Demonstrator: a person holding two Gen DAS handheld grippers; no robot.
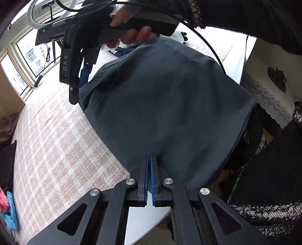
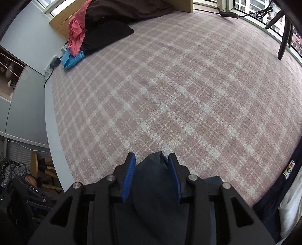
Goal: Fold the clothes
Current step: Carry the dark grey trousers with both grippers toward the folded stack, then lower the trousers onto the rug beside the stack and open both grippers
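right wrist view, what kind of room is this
Probably a bedroom at home: a wide pink plaid blanket spread like a bed cover, a loose heap of coral, black and blue clothes at its far corner, and big windows looking onto apartment blocks.

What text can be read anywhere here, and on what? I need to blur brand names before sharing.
"DAS": on the black body of the right tongs, letters running lengthwise.
"DAS": on the left tongs, seen upside down.
Patch on the dark garment at the right edge: too small and blurred to read.
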